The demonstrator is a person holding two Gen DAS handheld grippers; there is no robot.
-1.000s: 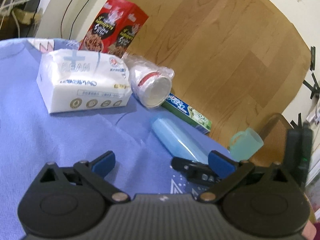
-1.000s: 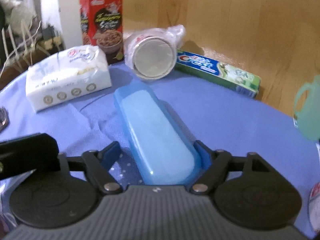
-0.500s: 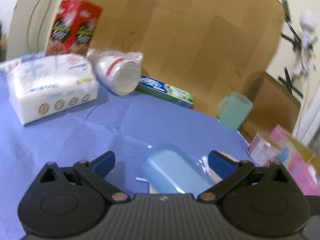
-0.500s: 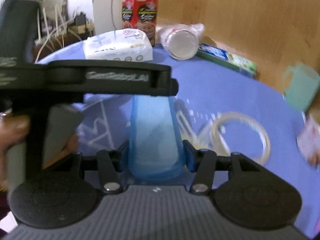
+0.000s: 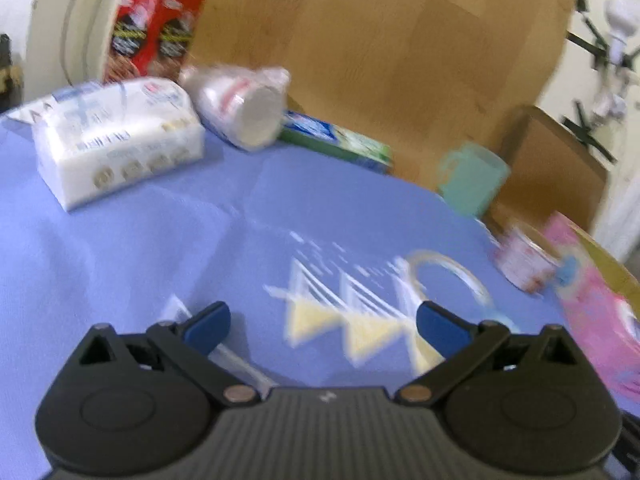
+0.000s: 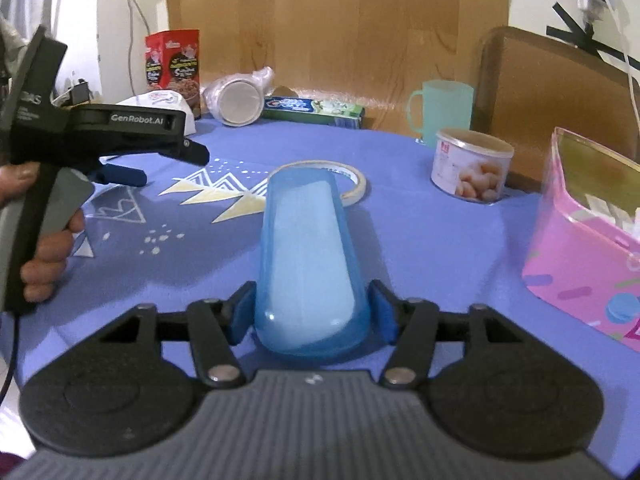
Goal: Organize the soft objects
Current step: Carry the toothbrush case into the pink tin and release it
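Note:
My right gripper (image 6: pixel 311 312) is shut on a long translucent blue case (image 6: pixel 306 256) and holds it above the blue tablecloth (image 6: pixel 420 240), pointing toward the tape roll (image 6: pixel 352 178). My left gripper (image 5: pixel 324 322) is open and empty over the cloth; it also shows at the left of the right wrist view (image 6: pixel 120 176). A white tissue pack (image 5: pixel 116 144) lies at the back left. A pink storage box (image 6: pixel 588 232) stands at the right.
At the back stand a red cereal box (image 6: pixel 174 66), a wrapped stack of paper cups (image 6: pixel 236 96), a toothpaste box (image 6: pixel 314 110) and a green mug (image 6: pixel 444 110). A tin can (image 6: pixel 470 164) sits beside the pink box. A wooden board (image 6: pixel 340 20) rises behind the table.
My right gripper has closed on the blue case, lifted it and pulled back toward the near side. My left gripper has swung right and is off the case.

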